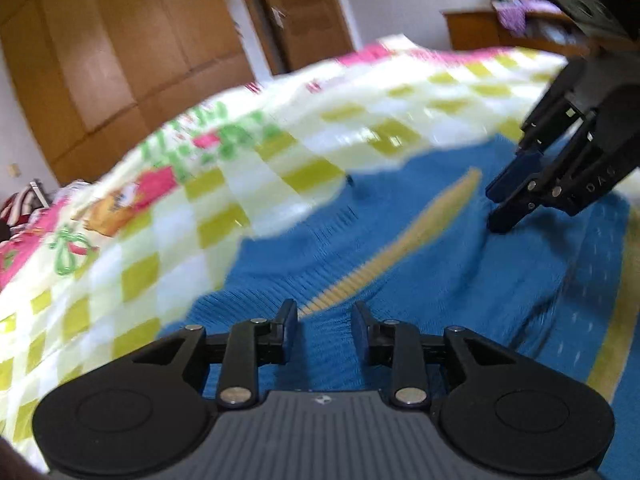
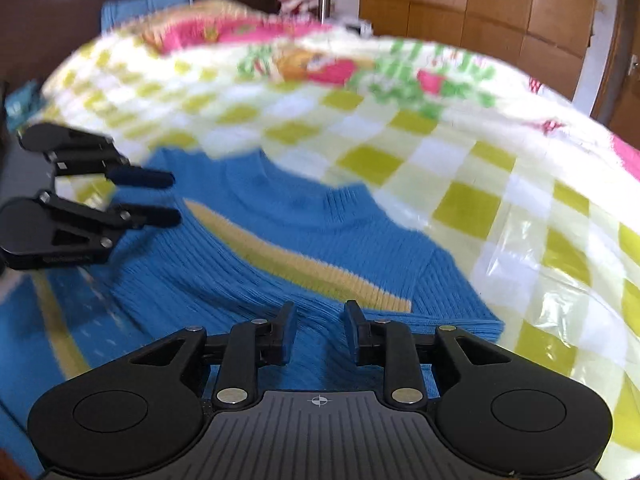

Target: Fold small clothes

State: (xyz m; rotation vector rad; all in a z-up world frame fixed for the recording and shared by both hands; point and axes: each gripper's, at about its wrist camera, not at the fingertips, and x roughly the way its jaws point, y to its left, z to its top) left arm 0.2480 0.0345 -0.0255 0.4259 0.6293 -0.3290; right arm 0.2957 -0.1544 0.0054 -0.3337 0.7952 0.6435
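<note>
Blue knit sweater [image 2: 304, 248] on bed, beneath both parted tongs

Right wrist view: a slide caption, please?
Two open tongs hover over a blue sweater on a checked blanket.

a checked yellow-green and white bedspread [image 2: 460, 168] with pink cartoon prints covers the bed; wooden wardrobe doors [image 1: 120, 52] stand behind, and a blurred pile, perhaps clothes [image 1: 516, 4], sits on a wooden stand.
</note>
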